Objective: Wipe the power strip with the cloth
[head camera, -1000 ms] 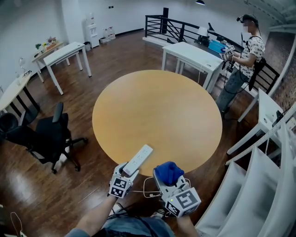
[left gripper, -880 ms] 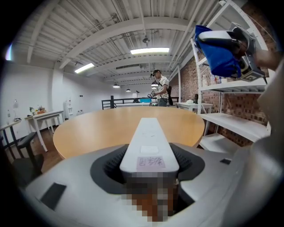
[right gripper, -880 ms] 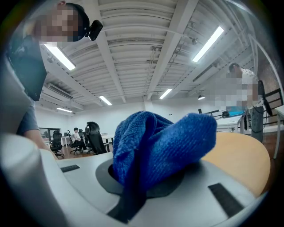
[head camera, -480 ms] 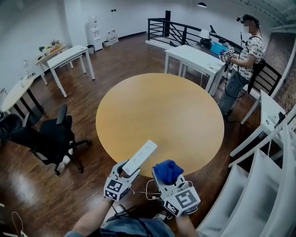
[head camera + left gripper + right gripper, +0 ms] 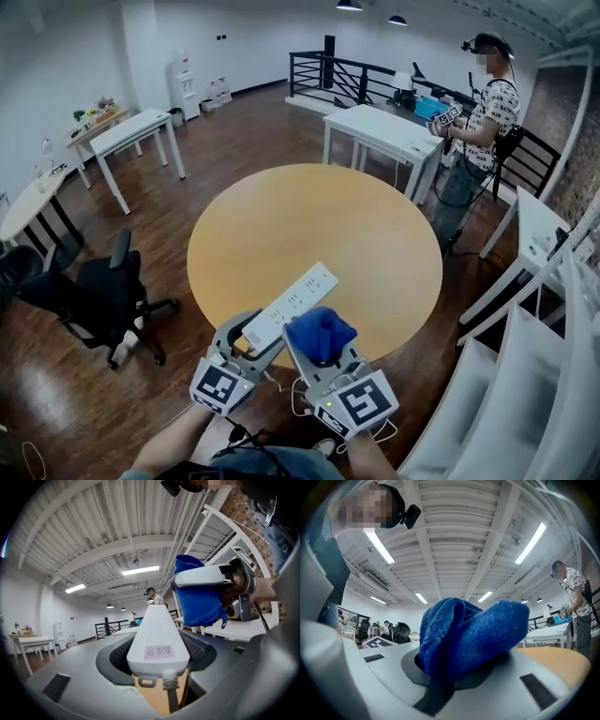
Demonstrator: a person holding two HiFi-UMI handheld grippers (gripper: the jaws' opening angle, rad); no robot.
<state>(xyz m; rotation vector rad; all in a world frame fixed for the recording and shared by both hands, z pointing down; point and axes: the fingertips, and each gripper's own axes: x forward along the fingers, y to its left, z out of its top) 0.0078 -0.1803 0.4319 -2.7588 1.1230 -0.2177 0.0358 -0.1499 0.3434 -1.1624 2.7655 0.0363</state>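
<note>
My left gripper [image 5: 251,339] is clenched on the near end of the power strip [image 5: 292,302], the end where the cord [image 5: 171,696] goes out. The strip is lifted in the air and points away from me, over the near edge of the round tabletop [image 5: 375,234], with its socket face turned up. My right gripper [image 5: 319,354] is closed on the blue cloth [image 5: 321,332], and a thick bunch of cloth stands out beyond the jaws. In the head view the cloth lies over the right side of the strip, near its middle. In the left gripper view it seems just beside the strip and a little above it, so I cannot say surely if it touches.

I judge that the wiping is just at its beginning. To do it well, I should hold the strip firm and level with the left gripper. It is held at one end only, so the far end can swing down when I press. I should press with the soft bunch only, not with the hard jaws, and move along the length toward the far end. The pressure must be light, or the strip can turn in the grip. The cord should not catch in the cloth.
</note>
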